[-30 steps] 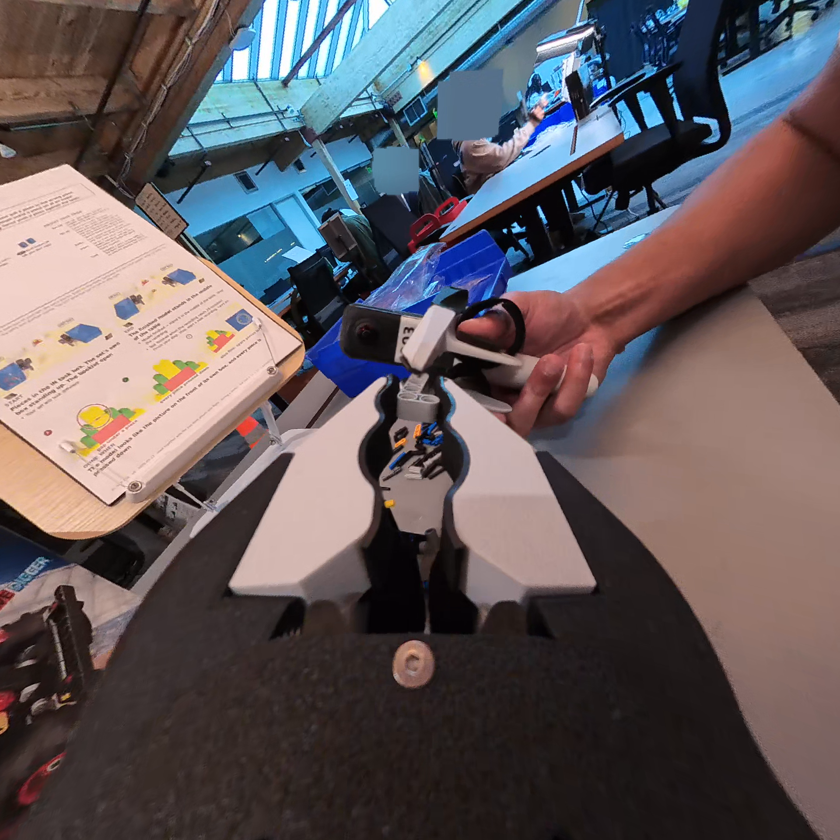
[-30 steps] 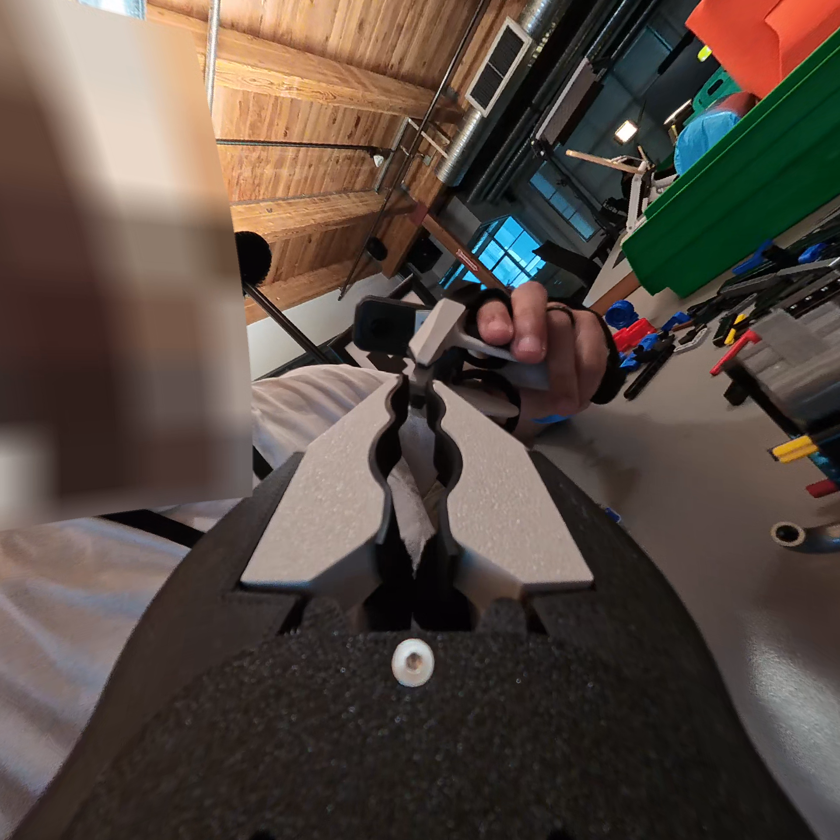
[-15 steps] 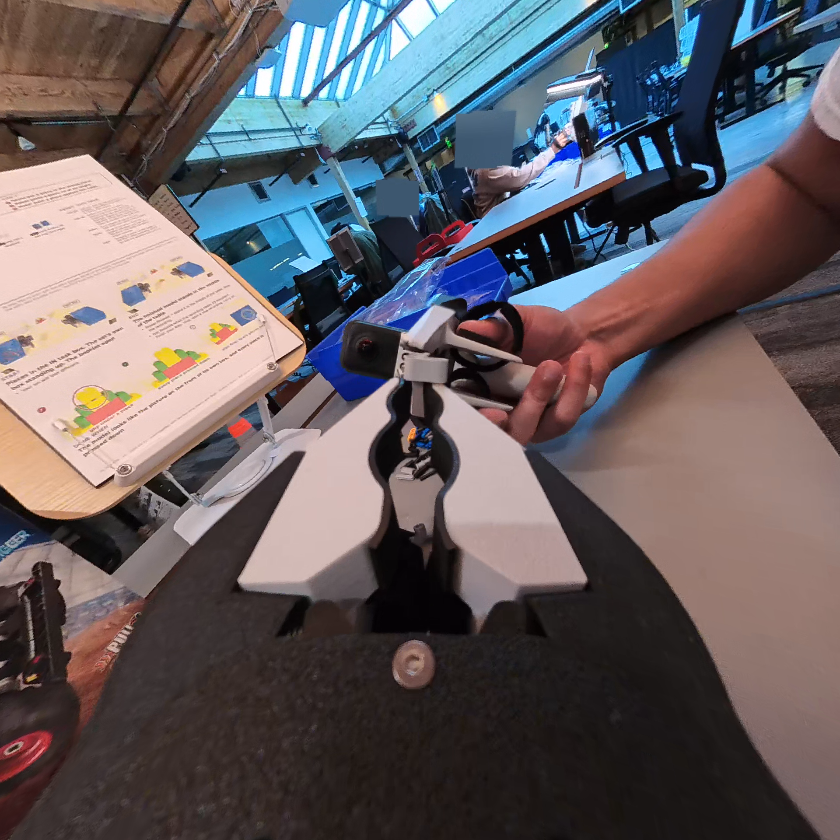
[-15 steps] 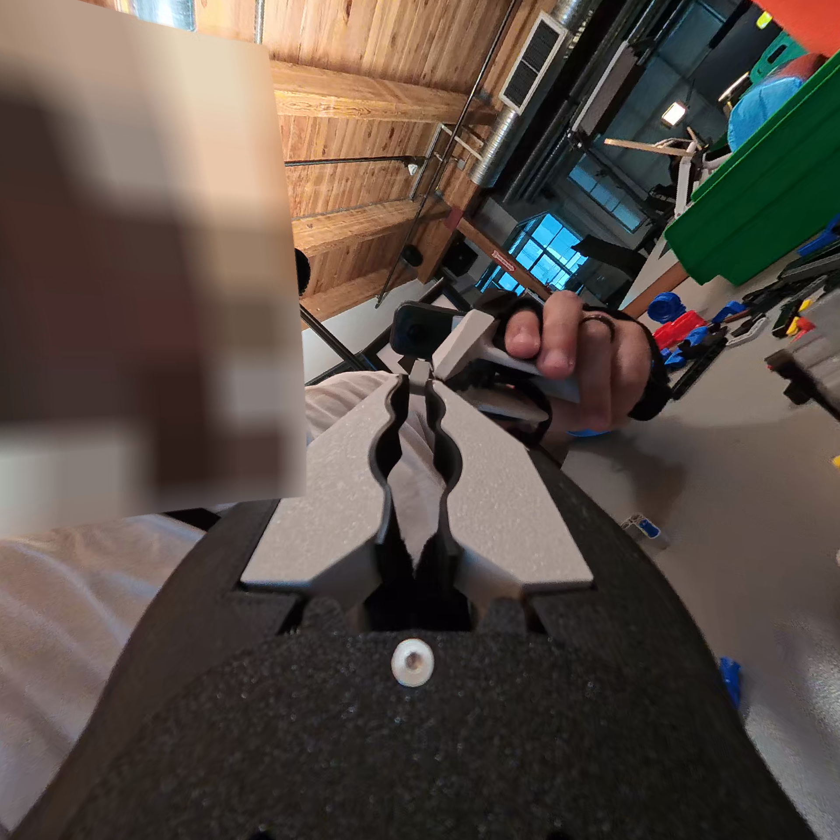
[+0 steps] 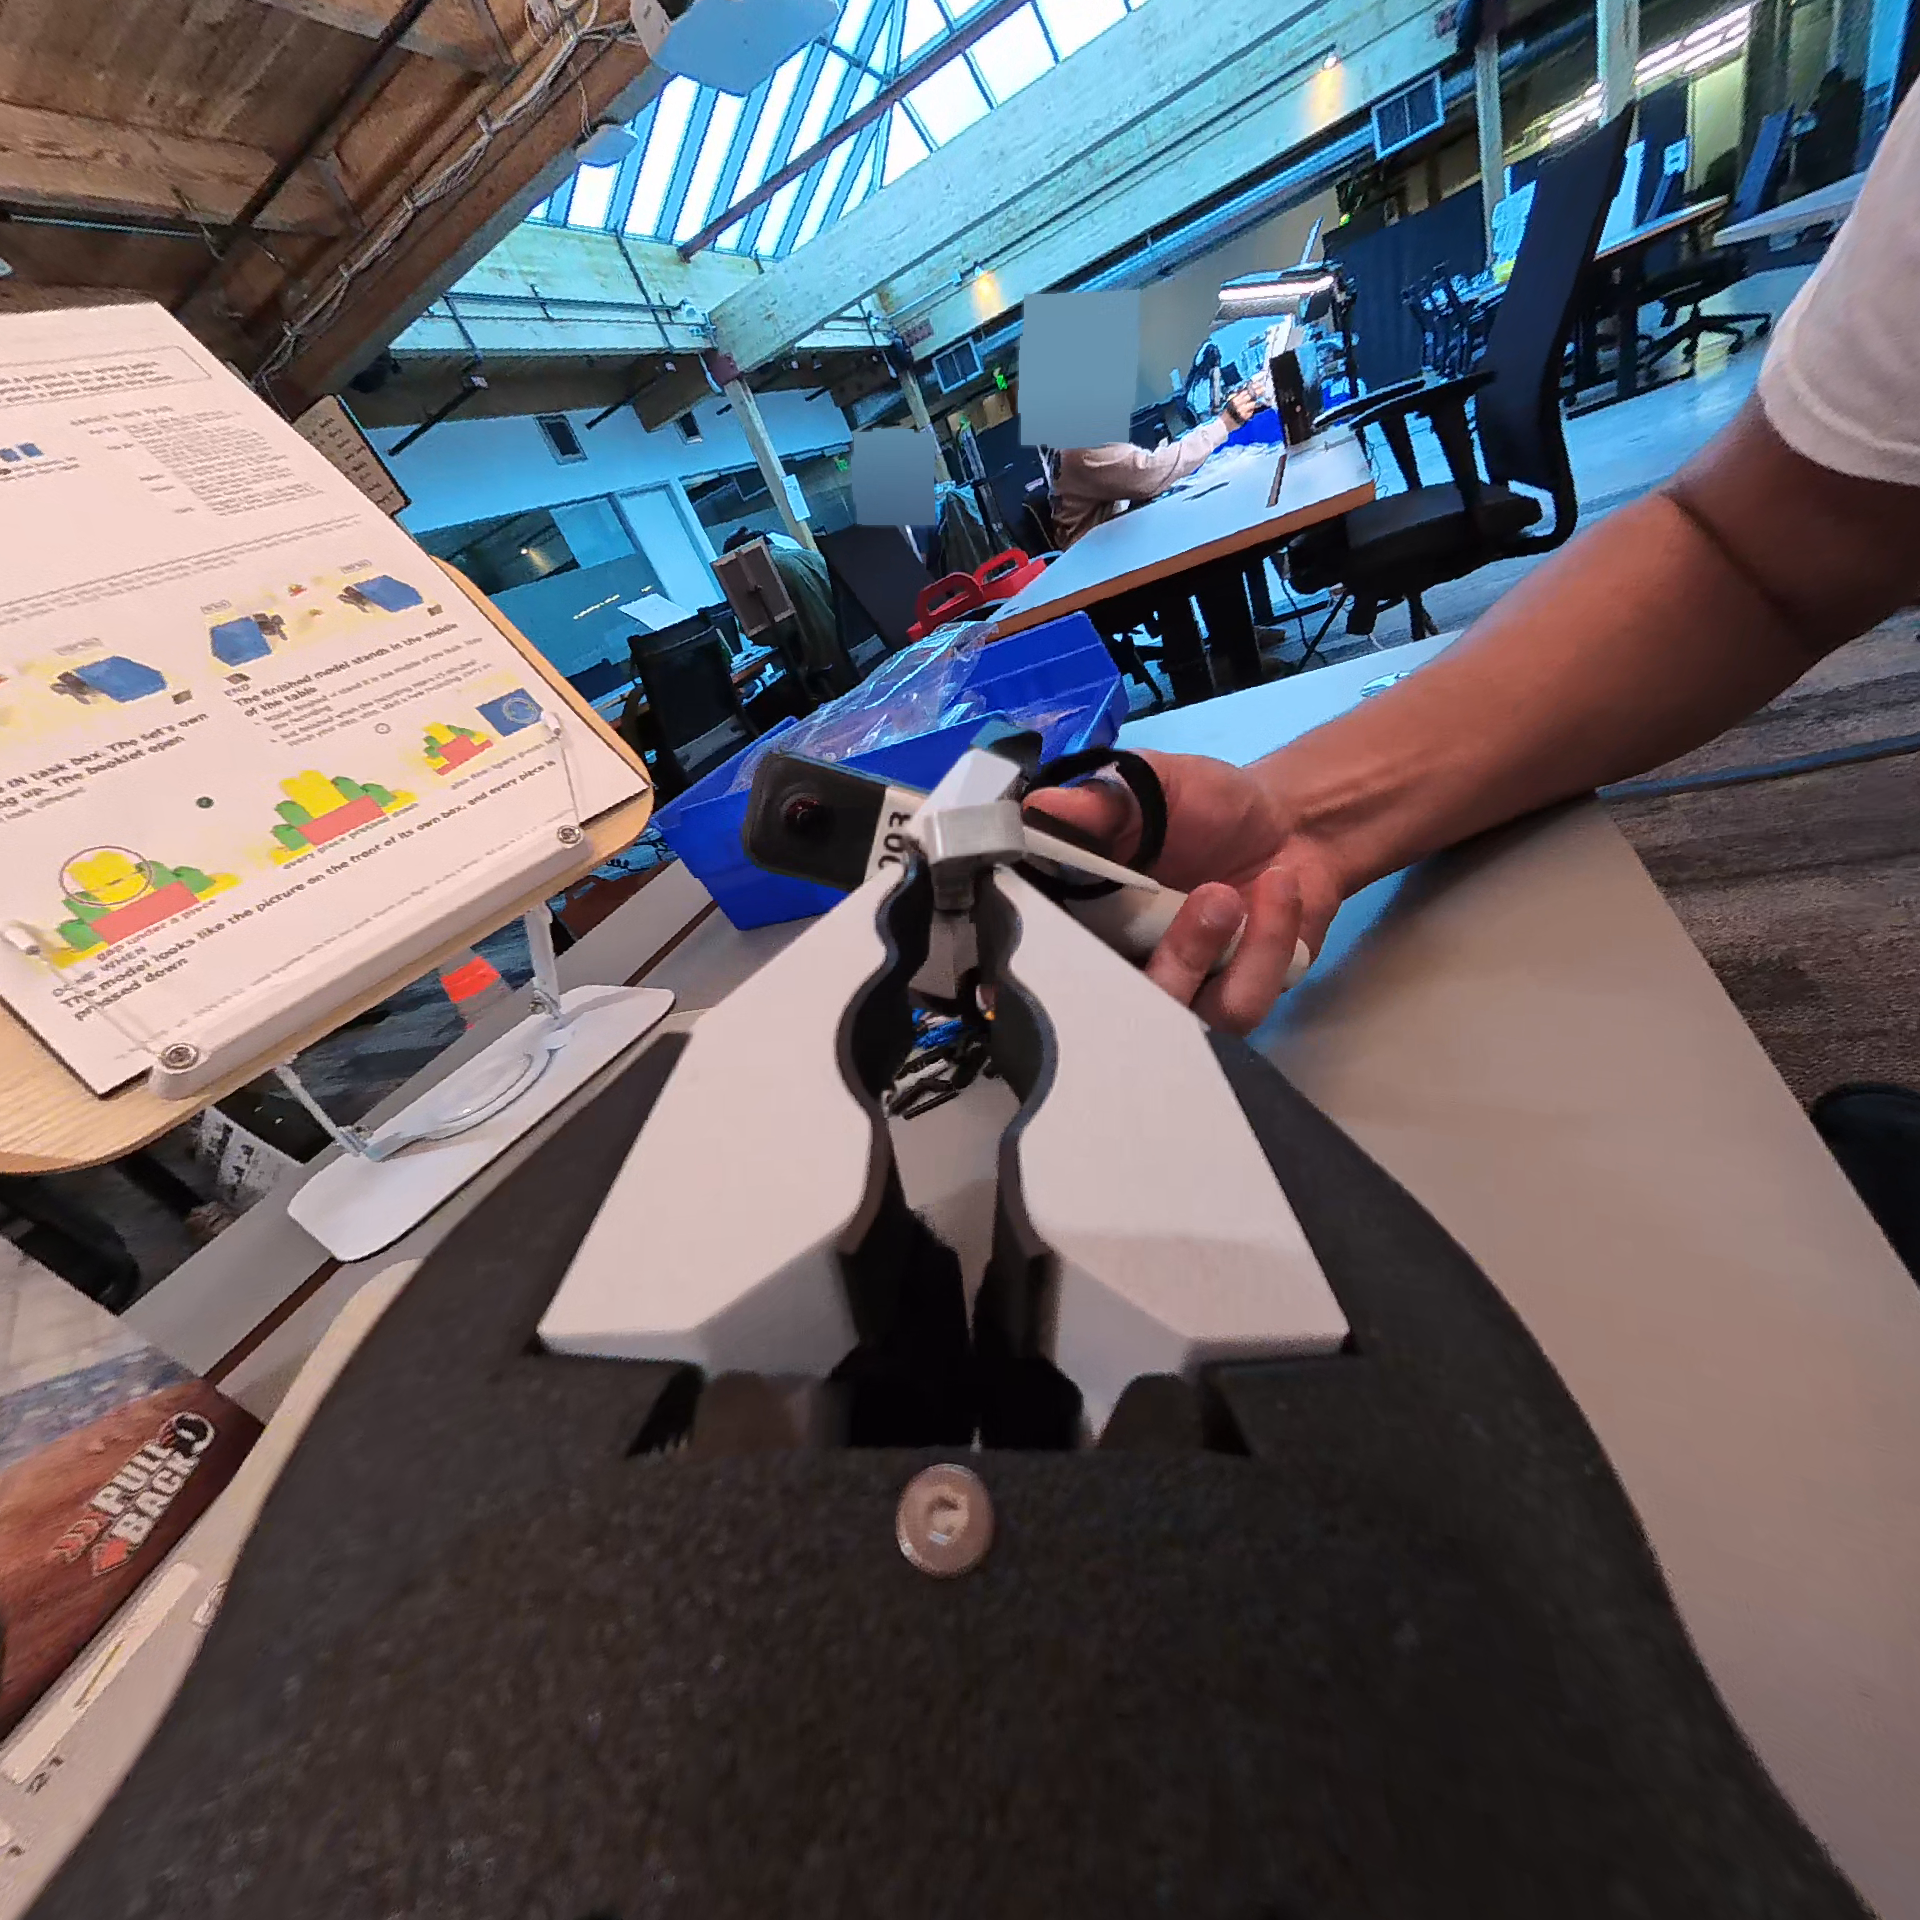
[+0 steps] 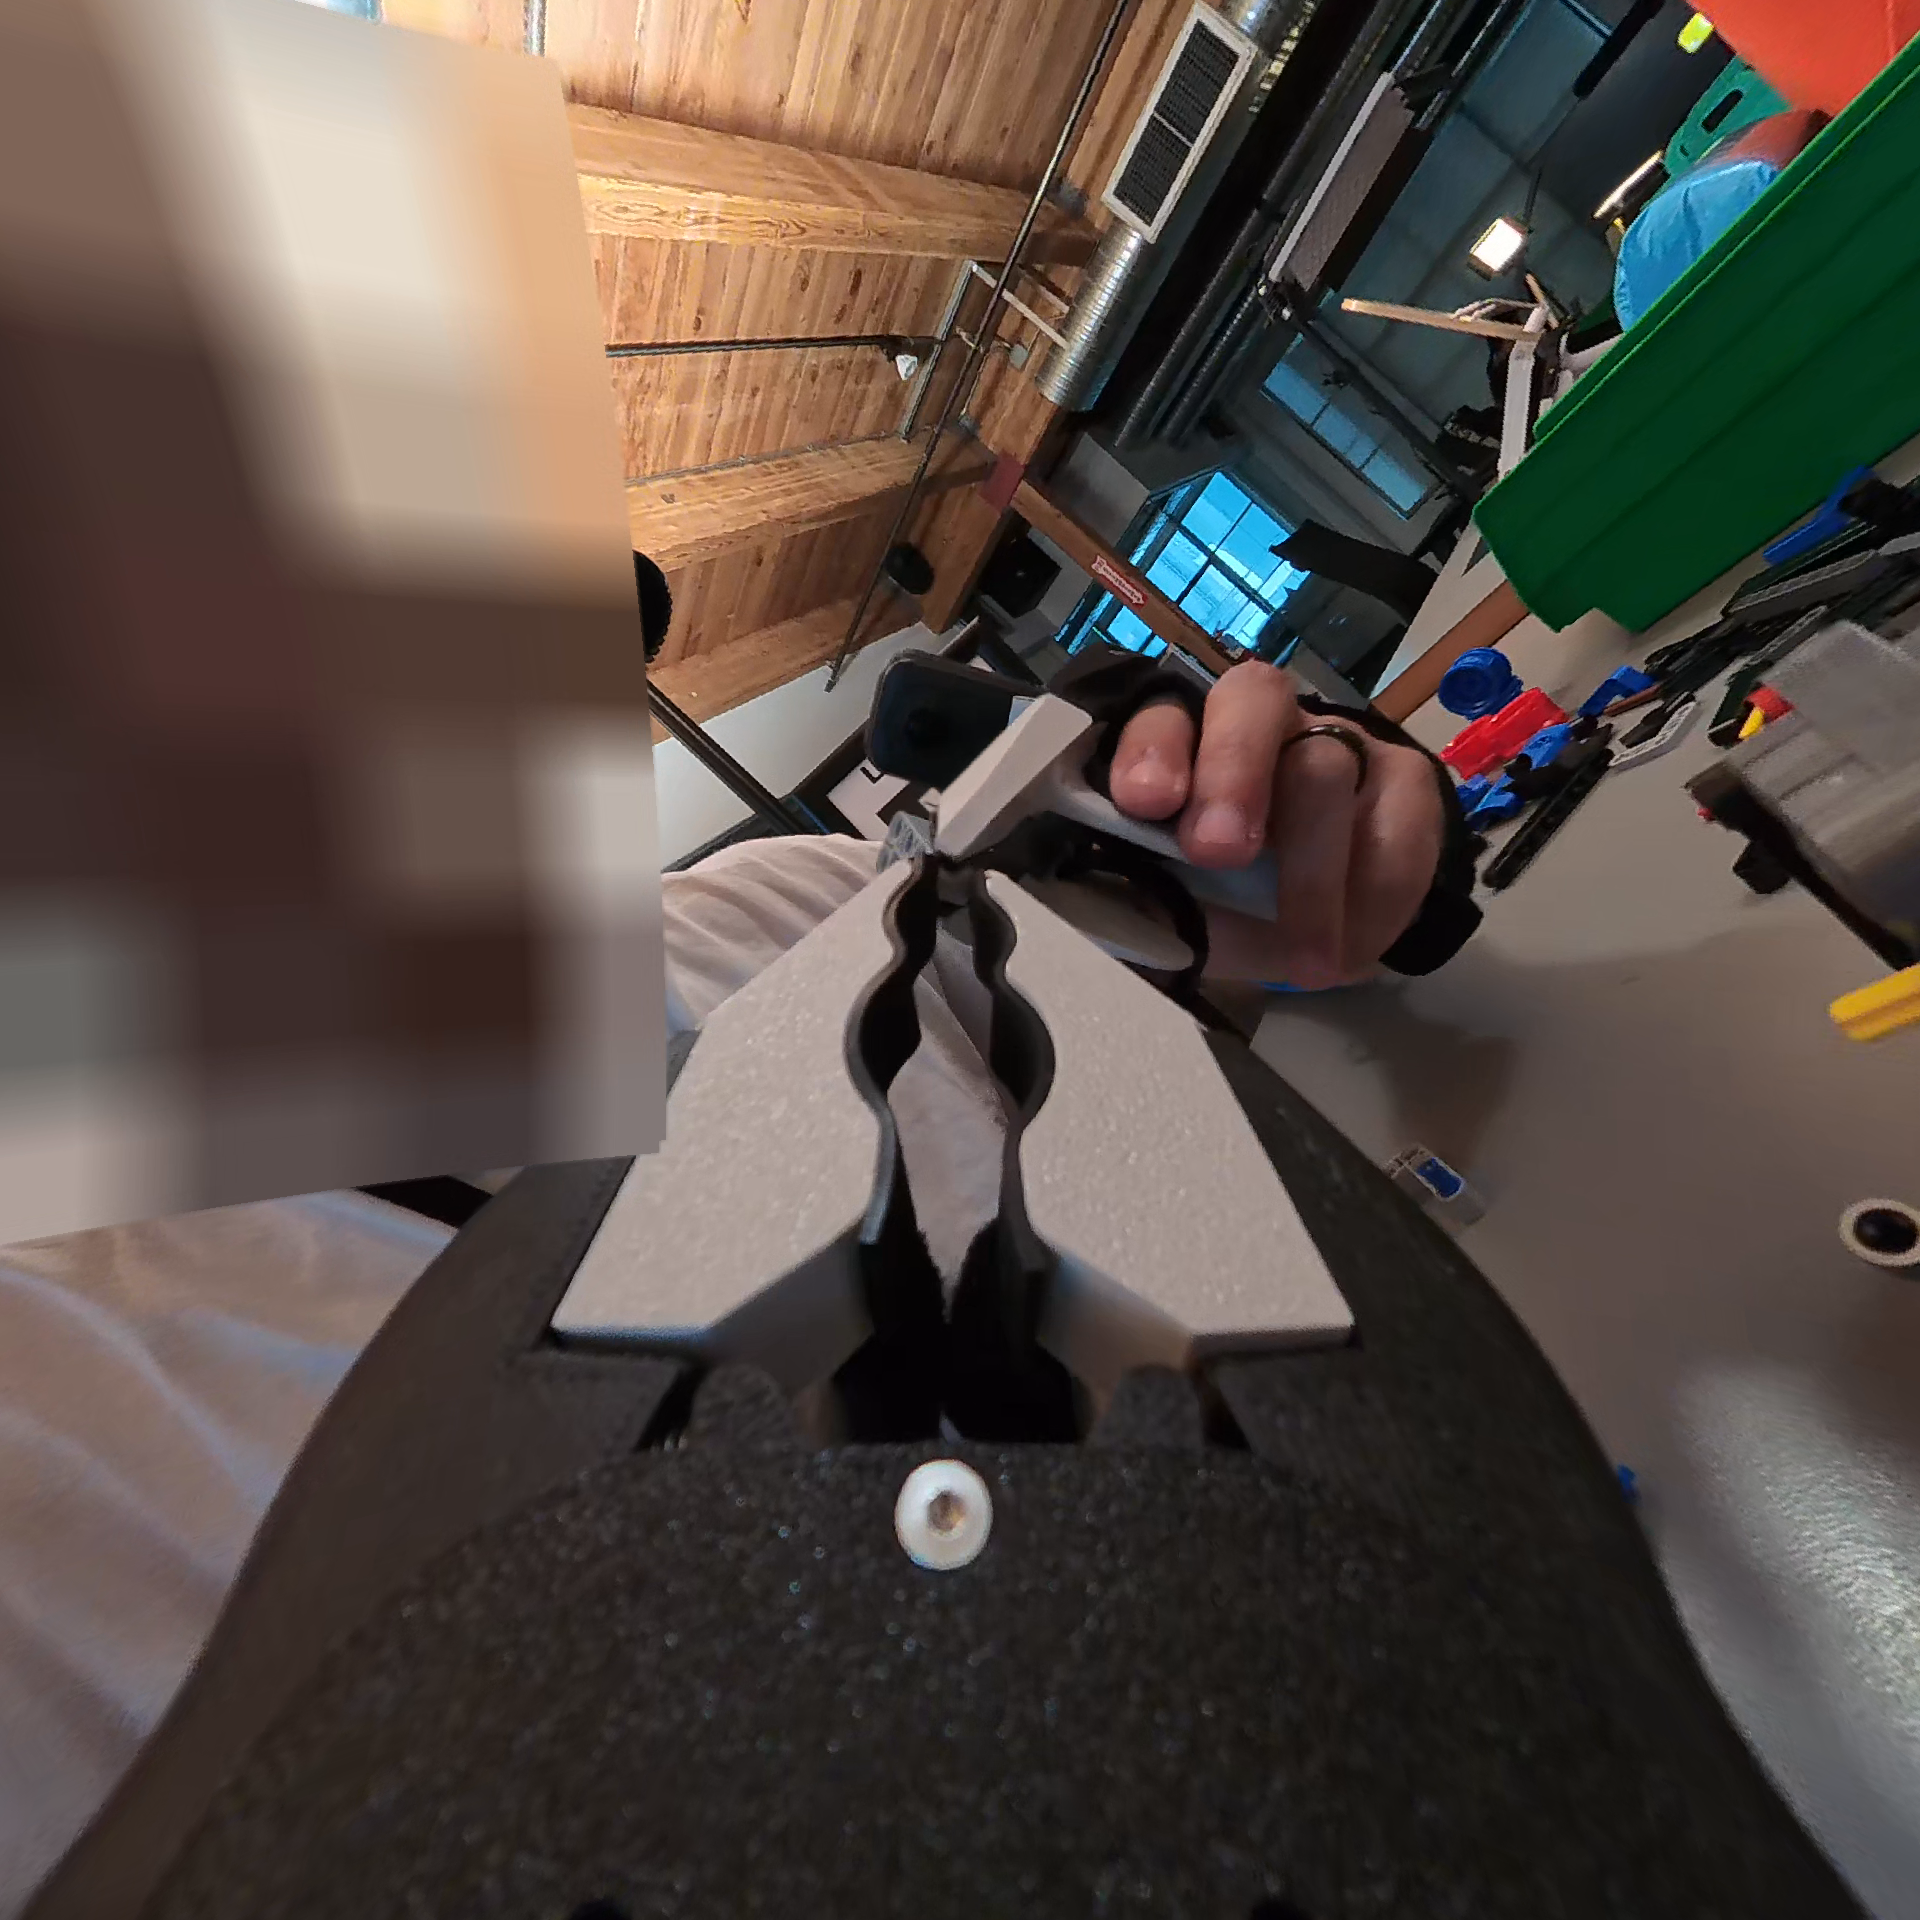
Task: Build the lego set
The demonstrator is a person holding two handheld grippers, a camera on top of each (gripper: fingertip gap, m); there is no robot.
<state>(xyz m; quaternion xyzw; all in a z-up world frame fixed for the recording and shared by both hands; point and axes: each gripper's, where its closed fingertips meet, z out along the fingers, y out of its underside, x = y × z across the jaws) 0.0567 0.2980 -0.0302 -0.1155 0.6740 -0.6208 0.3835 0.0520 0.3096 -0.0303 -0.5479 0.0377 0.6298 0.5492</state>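
In the left wrist view my left gripper [image 5: 948,894] is shut on a small light grey lego piece [image 5: 945,940], which sits between its fingertips. My right gripper [image 5: 935,842], held by a hand [image 5: 1195,873], meets it tip to tip from the far side. In the right wrist view my right gripper [image 6: 943,878] has its jaws almost together on the same spot. A bit of the grey piece [image 6: 904,834] shows beside the tip of the left gripper [image 6: 951,847], held by a hand with a ring [image 6: 1278,800]. What sits between the right tips is dark and hard to make out.
An instruction sheet on a wooden stand [image 5: 260,727] is at the left, with a blue bin of bagged parts [image 5: 997,686] behind the grippers. The set's box [image 5: 104,1507] is at the lower left. Loose parts [image 6: 1507,727], a grey assembly [image 6: 1849,748] and a green bin [image 6: 1714,416] are at the right. My left and right fingertips are right by each other.
Both grippers have stayed tip to tip. The left wrist view has tilted up and away from the table. The grey piece now sits lower between the left fingertips.
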